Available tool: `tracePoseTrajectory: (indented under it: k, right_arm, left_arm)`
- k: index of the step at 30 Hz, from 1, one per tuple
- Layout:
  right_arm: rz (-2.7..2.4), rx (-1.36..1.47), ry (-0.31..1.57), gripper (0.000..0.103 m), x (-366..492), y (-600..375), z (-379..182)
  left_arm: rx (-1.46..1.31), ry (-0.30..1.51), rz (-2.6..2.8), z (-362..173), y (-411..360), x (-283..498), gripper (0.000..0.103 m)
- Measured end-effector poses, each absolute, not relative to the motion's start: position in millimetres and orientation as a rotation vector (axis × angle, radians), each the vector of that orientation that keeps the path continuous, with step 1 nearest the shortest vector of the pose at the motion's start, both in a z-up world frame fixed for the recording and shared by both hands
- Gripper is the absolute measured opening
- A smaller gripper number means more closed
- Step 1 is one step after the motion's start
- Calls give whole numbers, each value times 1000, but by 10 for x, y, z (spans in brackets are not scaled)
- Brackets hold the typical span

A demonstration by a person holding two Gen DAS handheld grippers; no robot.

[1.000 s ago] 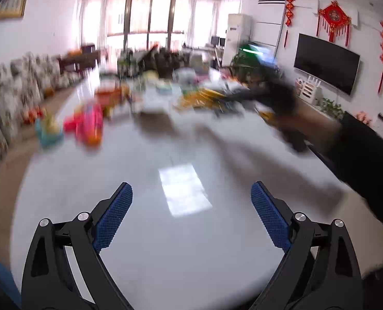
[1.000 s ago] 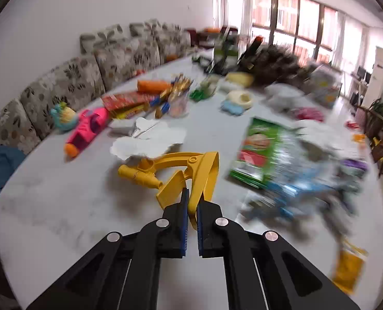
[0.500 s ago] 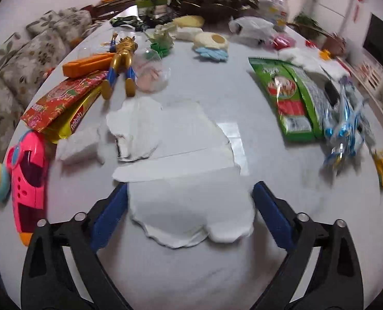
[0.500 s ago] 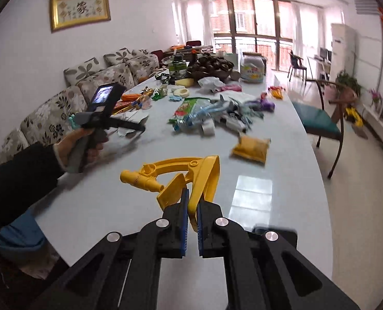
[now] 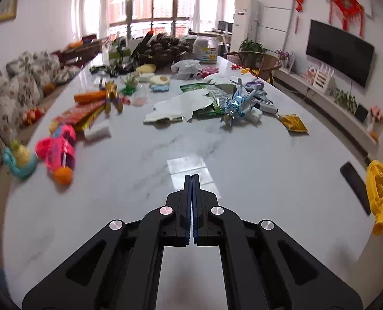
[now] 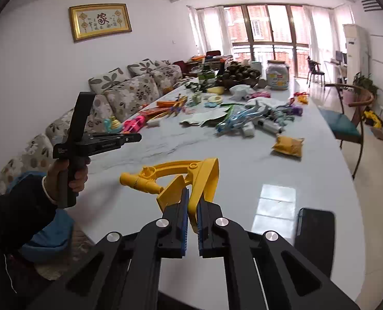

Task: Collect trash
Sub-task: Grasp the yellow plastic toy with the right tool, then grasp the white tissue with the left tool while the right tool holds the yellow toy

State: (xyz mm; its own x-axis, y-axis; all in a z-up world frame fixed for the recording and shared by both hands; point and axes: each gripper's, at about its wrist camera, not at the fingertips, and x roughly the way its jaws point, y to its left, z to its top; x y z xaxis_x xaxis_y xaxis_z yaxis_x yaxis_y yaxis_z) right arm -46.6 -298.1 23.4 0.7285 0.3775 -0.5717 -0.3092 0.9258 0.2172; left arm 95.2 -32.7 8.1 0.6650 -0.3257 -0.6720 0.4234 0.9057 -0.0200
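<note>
The right wrist view is showing what the left cannot: the person's left hand (image 6: 67, 178) wrapped around the handle of the left gripper (image 6: 137, 137), which is pointing level across the near end of the white marble table (image 6: 243, 160), and a black phone (image 6: 316, 223) lying at the near right edge. The left wrist view is giving the closer look at the trash: a torn white sheet (image 5: 179, 107) lying flat mid-table, overlapping a green snack bag (image 5: 212, 98), with a yellow packet (image 5: 293, 123) well apart to the right and a pink toy (image 5: 58, 149) near the left edge. Half a second ago the left gripper (image 5: 192, 178) was spread wide over that white sheet; now its 2 blue pads are pressing together on nothing, and the sheet is sitting far ahead. The right gripper (image 6: 192, 206) is still clamping the yellow plastic tool (image 6: 188, 178), holding it above the table, its handle sticking out to the left.
</note>
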Motion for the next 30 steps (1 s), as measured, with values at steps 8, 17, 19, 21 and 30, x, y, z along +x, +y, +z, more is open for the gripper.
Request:
tracePoseTrajectory:
  k: [8,17,19,21,30]
  right_arm:
    - [310,171,671,5,-487,-3209,83]
    - [249,247,699,6,-319,-3542,-100]
    - [255,242,696,6,-300,-3533,-93]
    - [267,238,693,6,-298,-3502,-81]
    - [298,207,605,6,-577,-3275,153]
  left_arm:
    - [247,795,-472,-160,-812,1949,61]
    - [513,748,-432,-505,-1451,2831,49]
    - [481,788,-445,-509,-1418,3012,9]
    - [482,766,-420,-486,-1393,3094,1]
    - [146,636,-575,507,-663,1406,0]
